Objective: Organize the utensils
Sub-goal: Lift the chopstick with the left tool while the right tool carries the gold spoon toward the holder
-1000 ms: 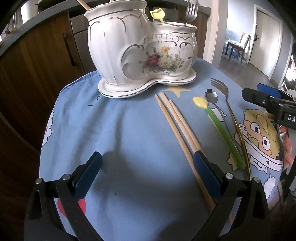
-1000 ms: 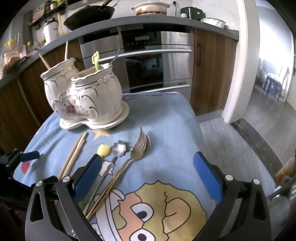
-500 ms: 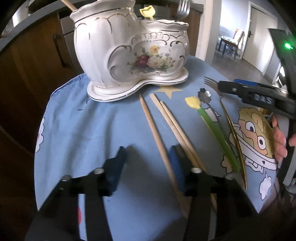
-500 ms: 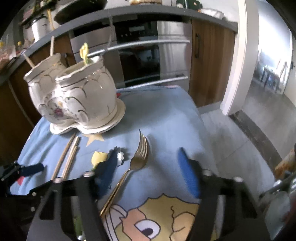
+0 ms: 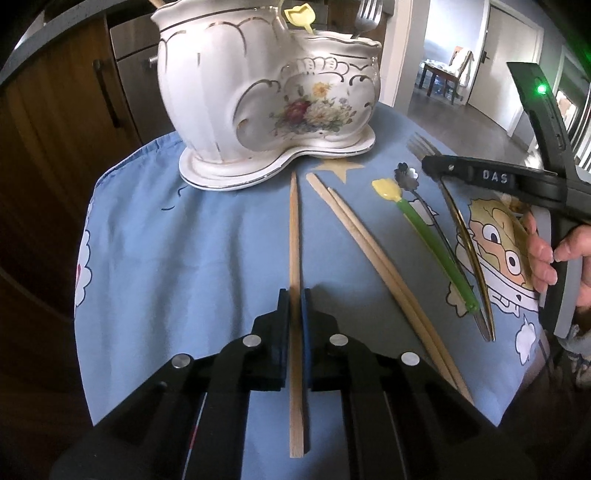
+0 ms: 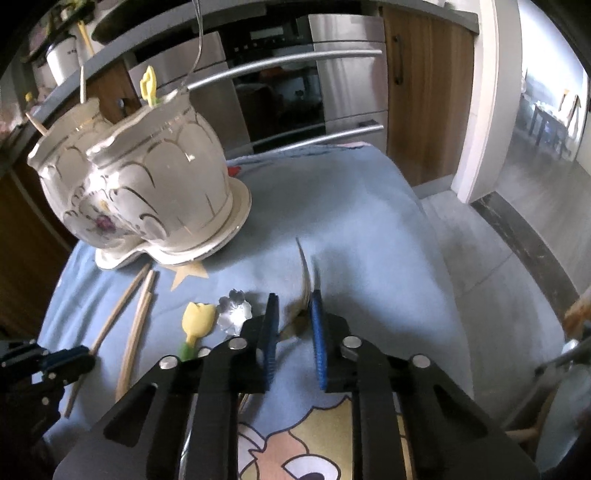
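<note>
Left gripper (image 5: pixel 294 295) clamped tight on a single chopstick (image 5: pixel 294 236), pads pressed to either side of it, tip aimed at the base of the holder. Chopstick lying along the blue tablecloth (image 5: pixel 192 251), back end poking out behind the jaws.

Right gripper (image 6: pixel 293 299) narrowed around the gold fork (image 6: pixel 306 280) near its neck, with the fork turned up on edge between the blue pads. Right pad touching it, small gap on the left side, so can't tell if it's properly gripped.

White flowery ceramic holder (image 5: pixel 266 92) sitting at the far end of the cloth, two compartments. Already stuffed in there: a yellow tulip-topped utensil (image 5: pixel 300 16), a silver fork (image 5: pixel 365 20) and a wooden stick, barely visible at the top edge.

Laid out on the cloth between the grippers:
- two more chopsticks (image 5: pixel 380 262) side by side, touching
- green stick with a yellow tulip end (image 5: pixel 428 229)
- little metal spoon with a flower-shaped head (image 5: pixel 406 175), just beside the tulip one

Cartoon face print (image 5: pixel 495 236) on the cloth under the fork handle. Oven front (image 6: pixel 295 85) and wood cabinets behind the table.
</note>
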`<state>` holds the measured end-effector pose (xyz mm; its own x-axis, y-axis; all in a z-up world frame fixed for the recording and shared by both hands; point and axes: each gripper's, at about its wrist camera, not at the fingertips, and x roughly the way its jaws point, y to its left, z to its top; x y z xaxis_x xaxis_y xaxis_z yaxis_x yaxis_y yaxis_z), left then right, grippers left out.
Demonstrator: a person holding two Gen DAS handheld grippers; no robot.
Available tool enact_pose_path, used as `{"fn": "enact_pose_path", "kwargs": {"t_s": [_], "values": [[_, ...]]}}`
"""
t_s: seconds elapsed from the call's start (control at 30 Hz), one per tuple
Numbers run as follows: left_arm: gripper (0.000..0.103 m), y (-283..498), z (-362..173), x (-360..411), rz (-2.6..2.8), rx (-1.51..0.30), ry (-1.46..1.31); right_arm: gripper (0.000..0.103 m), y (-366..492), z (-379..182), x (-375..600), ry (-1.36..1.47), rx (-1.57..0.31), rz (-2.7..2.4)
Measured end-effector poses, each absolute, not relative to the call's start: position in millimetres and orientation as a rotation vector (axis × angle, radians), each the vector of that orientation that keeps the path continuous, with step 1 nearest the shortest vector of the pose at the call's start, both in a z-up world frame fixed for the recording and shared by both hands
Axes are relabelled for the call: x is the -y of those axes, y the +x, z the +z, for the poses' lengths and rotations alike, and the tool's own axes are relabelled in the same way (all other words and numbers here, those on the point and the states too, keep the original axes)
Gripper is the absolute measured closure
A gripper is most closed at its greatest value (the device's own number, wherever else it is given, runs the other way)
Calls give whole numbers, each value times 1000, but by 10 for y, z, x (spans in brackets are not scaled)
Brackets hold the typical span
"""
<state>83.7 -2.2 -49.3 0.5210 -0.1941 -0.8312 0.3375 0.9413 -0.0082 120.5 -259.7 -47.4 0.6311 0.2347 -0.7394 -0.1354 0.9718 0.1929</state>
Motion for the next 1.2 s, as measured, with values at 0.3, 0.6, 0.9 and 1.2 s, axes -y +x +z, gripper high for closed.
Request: {"fn": "enact_pose_path", "kwargs": {"t_s": [0.3,0.6,0.9,1.2], "values": [[97,669,-358,-146,-339,-909,147,92,924,-115,2717,170,-727,294],[97,532,-402,-112,-370,-937,179,98,580,350,2722,154,-558,359],[96,596,-508,-57,-374,-981,198,100,372,678,2648,135,-444,411],[97,560,-359,-86,-415,-888,185,100,357,794,2665,165,-417,436]]}}
